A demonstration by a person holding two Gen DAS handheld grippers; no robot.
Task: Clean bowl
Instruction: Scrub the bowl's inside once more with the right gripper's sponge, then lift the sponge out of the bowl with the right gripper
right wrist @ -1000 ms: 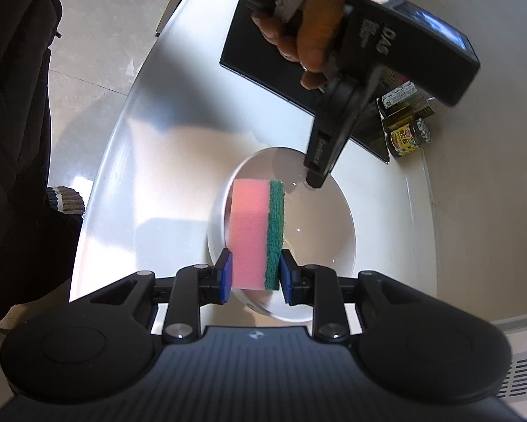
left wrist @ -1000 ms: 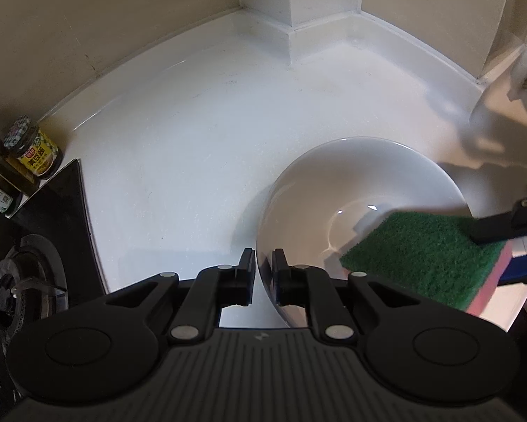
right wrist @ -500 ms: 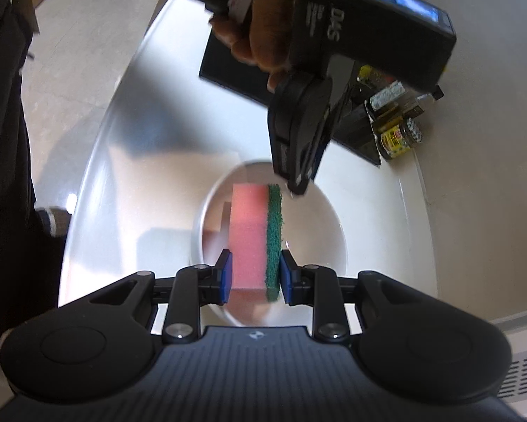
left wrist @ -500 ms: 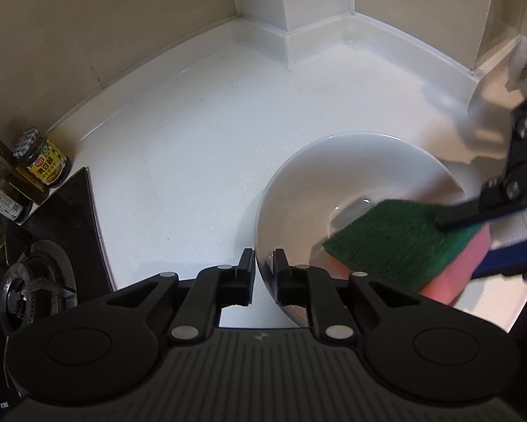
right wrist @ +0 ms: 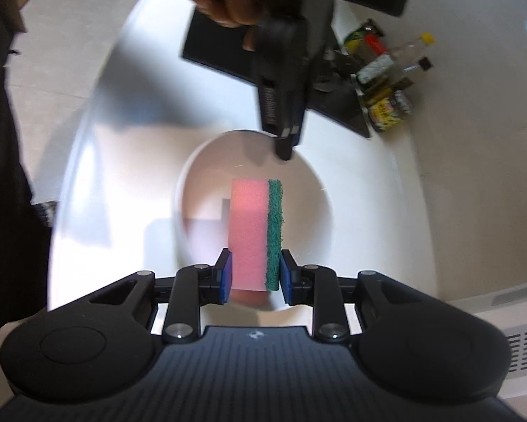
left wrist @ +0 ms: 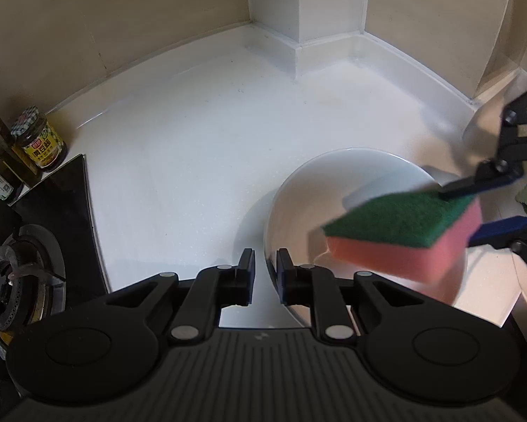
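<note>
Since a second ago my left claw (left wrist: 265, 270) is opening off the bowl (left wrist: 309, 204) rim at lower centre; right claw (right wrist: 255, 276) stays clenched on the soft sponge (right wrist: 256, 232). Glazed bowl on the desk (left wrist: 179, 161) looks slippery, fragile: grip its rim. Jars (left wrist: 38, 139) stand far left

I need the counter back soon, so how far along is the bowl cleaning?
Done: the sponge is picked up, clamped in the right gripper over the white bowl. In hand: the left gripper straddles the bowl's near rim with its jaws opening, pads not pressing. Left: no suds or water show, so whether wiping is finished cannot be told.
</note>
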